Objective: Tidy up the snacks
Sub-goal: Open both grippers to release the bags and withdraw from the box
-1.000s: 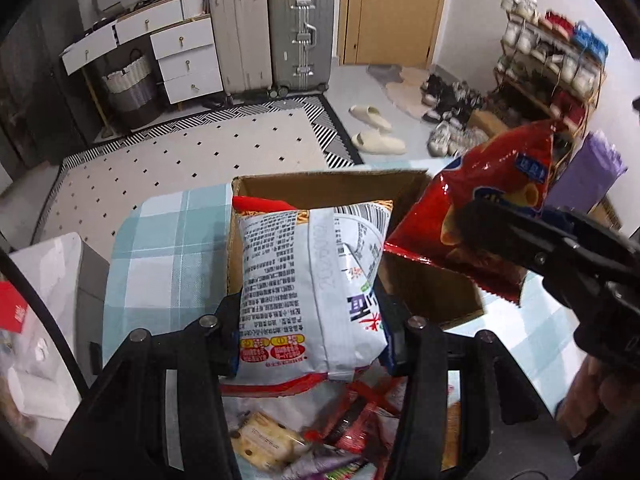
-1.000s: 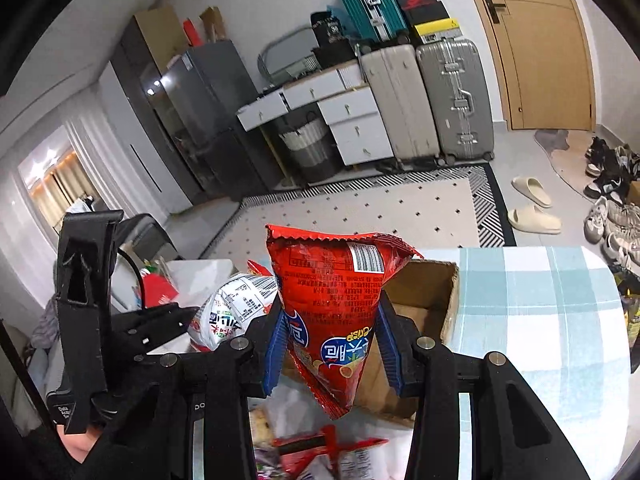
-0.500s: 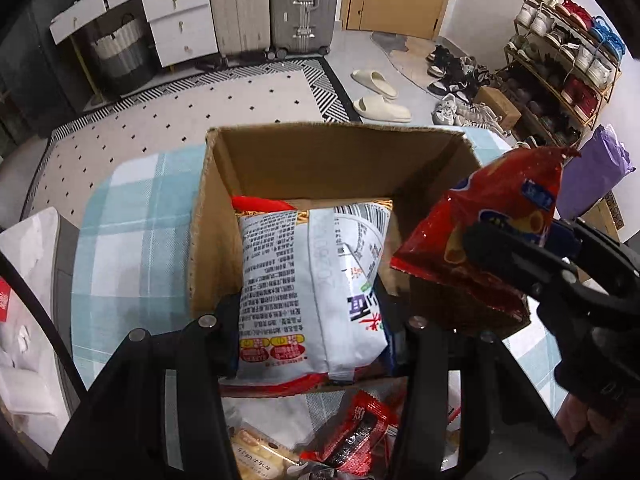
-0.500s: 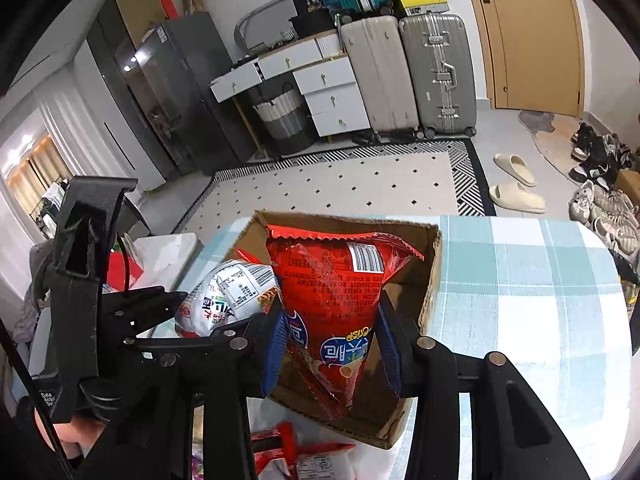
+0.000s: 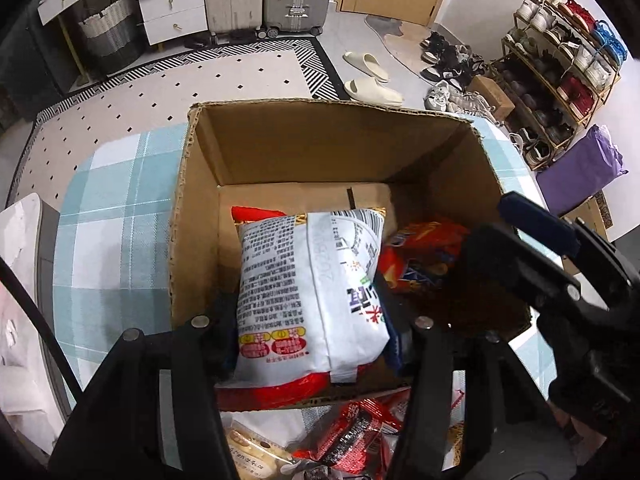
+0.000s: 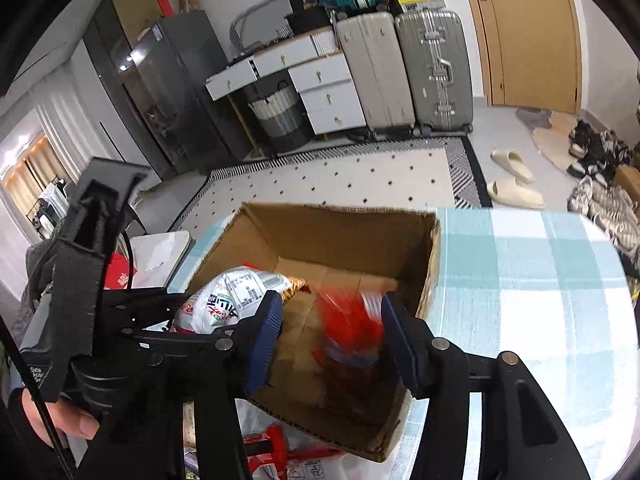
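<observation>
An open cardboard box (image 5: 320,148) stands on a table with a teal checked cloth (image 5: 112,240). My left gripper (image 5: 310,332) hangs over the box's near side. A white snack bag (image 5: 304,288) sits upright between its fingers, which are opening but still touch it. In the right wrist view, my right gripper (image 6: 332,332) is opening over the box (image 6: 340,236). A blurred red chip bag (image 6: 352,328) is slipping down between its pads, with a gap on the left side. The left wrist view shows the red bag (image 5: 424,252) inside the box, beside the right gripper (image 5: 492,224).
Loose red snack packets (image 5: 352,436) and a biscuit pack (image 5: 248,452) lie on the table in front of the box. A white side table (image 5: 20,240) stands to the left. Beyond are a dotted rug (image 5: 180,92), suitcases (image 6: 432,68) and a shoe rack (image 5: 560,40).
Both grippers have come down over the box. The right jaws have spread and the red bag has dropped from them into the box. The white bag keeps its place between the left fingers.
</observation>
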